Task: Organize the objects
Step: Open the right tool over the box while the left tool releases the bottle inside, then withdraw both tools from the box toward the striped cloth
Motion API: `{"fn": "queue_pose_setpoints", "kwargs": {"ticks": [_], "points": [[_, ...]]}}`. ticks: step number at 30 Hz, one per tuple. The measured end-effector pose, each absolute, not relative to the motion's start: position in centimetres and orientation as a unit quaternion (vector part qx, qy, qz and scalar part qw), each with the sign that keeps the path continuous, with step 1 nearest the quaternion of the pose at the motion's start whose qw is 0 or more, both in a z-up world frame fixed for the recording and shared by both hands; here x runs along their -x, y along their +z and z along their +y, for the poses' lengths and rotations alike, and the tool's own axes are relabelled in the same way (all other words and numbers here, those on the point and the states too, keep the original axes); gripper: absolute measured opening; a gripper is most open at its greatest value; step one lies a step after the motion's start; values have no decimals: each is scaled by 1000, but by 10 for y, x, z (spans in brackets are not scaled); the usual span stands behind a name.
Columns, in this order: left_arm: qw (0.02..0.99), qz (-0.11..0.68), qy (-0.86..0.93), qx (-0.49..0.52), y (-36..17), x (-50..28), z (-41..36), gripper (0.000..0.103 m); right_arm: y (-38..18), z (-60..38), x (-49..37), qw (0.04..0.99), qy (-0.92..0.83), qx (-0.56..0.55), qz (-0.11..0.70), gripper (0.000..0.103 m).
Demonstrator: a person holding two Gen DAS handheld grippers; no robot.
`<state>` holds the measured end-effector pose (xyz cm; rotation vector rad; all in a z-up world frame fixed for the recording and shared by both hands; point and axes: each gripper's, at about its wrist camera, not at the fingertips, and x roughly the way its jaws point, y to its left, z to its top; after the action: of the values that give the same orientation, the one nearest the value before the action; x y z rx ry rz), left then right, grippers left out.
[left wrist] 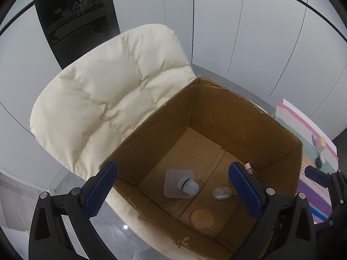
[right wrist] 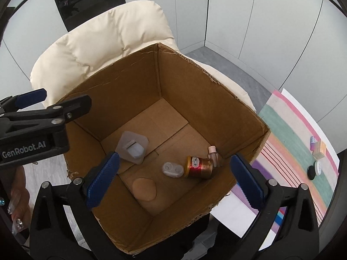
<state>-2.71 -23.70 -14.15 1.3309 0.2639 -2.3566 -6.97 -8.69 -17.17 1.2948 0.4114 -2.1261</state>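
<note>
Above the open brown cardboard box [right wrist: 195,91], both grippers point down into it, jaws wide apart, nothing between them.

Left of the box: cream quilted chair cushion [left wrist: 104,99] lies against the box's left and far walls. Left gripper [left wrist: 173,188] hangs over the near-left rim; one jaw is outside the wall, the other over the box floor. Risk: lowered as it stands, the outer jaw would catch the ragged rim and shove or tip the box, which appears to sit on soft padding.

Inside the box: clear blister pack with a white cylinder [right wrist: 132,147] toward the left wall, tan round pad [right wrist: 144,189] near the front, clear contact-lens case [right wrist: 172,169] mid-floor, red-and-gold tin lying on its side [right wrist: 198,166] touching it, small pink bottle [right wrist: 212,152] in the right corner. The tin could roll if nudged. Far half of the floor is bare; room to set things down there.

Right gripper [right wrist: 173,179] is centred over the box, both jaws seemingly inside the walls.

Right of the box: striped pastel mat [right wrist: 292,134] on the tabletop carries small boxes [right wrist: 318,149] and round black-and-white lids [right wrist: 315,169], well apart from the box. Path judged open, but the tall right wall must be cleared.
</note>
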Motion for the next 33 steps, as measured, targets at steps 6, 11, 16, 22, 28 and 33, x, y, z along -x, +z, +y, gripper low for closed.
{"fn": "queue_pose_setpoints", "kwargs": {"ticks": [6, 11, 16, 22, 28, 33], "points": [[213, 95, -849, -475, -137, 24, -235, 103, -169, -83, 70, 299, -804, -492, 152, 103], [213, 88, -850, -473, -134, 21, -232, 103, -164, -79, 68, 295, -806, -489, 156, 103], [212, 84, -851, -474, -131, 15, -229, 103, -159, -74, 65, 291, -808, -489, 156, 103], [206, 89, -848, -480, -128, -6, -225, 103, -154, -63, 57, 280, -811, -492, 147, 103], [205, 88, -842, -490, -132, -46, -219, 103, -152, -38, 40, 266, -811, -503, 134, 103], [211, 101, -834, -500, -139, -87, -218, 103, -152, -14, 16, 255, -810, -513, 128, 103]]}}
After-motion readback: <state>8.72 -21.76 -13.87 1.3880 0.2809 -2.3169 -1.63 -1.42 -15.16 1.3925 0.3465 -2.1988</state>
